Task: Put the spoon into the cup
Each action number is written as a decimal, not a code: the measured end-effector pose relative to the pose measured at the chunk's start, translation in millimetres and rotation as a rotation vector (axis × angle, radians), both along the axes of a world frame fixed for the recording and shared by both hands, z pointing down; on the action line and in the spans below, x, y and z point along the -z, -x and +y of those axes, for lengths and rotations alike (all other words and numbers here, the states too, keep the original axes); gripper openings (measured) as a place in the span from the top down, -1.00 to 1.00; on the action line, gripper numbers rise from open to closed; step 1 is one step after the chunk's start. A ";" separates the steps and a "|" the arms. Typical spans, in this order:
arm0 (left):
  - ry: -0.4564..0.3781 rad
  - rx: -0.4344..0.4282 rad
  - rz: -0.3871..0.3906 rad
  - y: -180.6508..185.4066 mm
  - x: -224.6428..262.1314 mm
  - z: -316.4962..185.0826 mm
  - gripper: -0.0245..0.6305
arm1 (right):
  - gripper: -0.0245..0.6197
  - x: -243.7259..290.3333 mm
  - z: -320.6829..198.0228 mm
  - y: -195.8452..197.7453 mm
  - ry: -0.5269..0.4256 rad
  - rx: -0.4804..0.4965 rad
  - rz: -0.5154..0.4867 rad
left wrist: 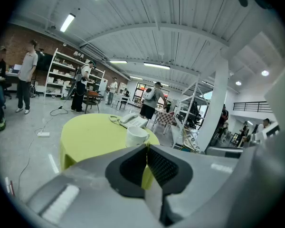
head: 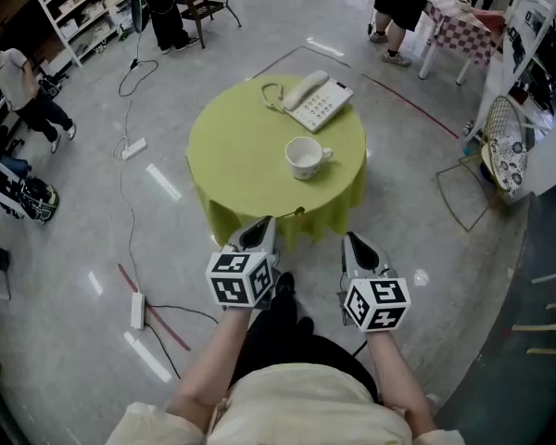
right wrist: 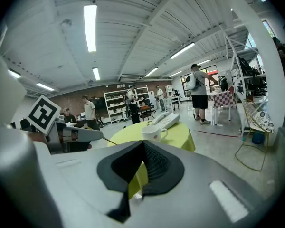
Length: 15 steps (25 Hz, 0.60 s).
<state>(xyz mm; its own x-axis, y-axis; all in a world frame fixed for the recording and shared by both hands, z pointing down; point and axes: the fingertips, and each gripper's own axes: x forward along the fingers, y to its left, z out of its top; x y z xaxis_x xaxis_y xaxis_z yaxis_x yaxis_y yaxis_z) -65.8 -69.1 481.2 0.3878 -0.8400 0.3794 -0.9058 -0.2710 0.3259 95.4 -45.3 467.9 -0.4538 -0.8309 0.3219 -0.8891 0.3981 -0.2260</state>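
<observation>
Bringing the spoon to the cup looks like the step in hand, with the drop itself not yet made. The left gripper (head: pixel 262 222) has its fingers pressed together on the spoon (head: pixel 291 215), a thin dark sliver that pokes out ahead of the tips toward the near edge of the round tabletop (head: pixel 236 156) (too slender here to tell which end is the bowl). The right gripper (head: pixel 354 239) is beside it with its fingers closed tip to tip and nothing between them. Both are short of the green-clothed tabletop, pointing at it. The cup (head: pixel 306 157) stands upright and empty near the middle, handle turned to the right in the head view, with a telephone (head: pixel 313 100) behind it and well clear. The next move, as I judge it, calls for the left gripper to reach across over the cloth until the spoon's free end is above the cup's mouth, tip it downward, and part the fingers only once the end is inside the rim. A thin handle could swivel in the grip or knock the light cup over.
</observation>
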 end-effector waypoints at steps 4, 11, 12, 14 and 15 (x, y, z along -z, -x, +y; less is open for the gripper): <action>0.003 0.003 0.003 4.7 0.5 6.3 0.90 | 0.92 0.9 5.2 6.0 0.002 0.012 -0.008; 0.011 0.004 0.007 11.0 -2.6 19.4 0.90 | 0.92 -1.1 15.5 15.2 0.008 0.031 -0.014; 0.010 0.003 0.009 11.9 -2.3 20.4 0.90 | 0.92 -1.0 16.2 16.5 0.009 0.034 -0.016; 0.007 0.001 0.012 13.4 -0.4 21.8 0.90 | 0.92 0.3 17.3 18.7 0.008 0.037 -0.016; 0.005 0.000 0.011 13.9 0.6 22.6 0.90 | 0.92 1.0 18.0 19.6 0.007 0.038 -0.016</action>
<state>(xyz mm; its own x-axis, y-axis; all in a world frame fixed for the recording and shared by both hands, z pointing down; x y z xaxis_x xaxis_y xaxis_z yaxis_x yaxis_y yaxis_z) -79.7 -46.5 480.6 0.3921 -0.8380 0.3795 -0.9021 -0.2695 0.3370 75.8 -27.3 466.9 -0.4903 -0.8107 0.3199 -0.8695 0.4302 -0.2426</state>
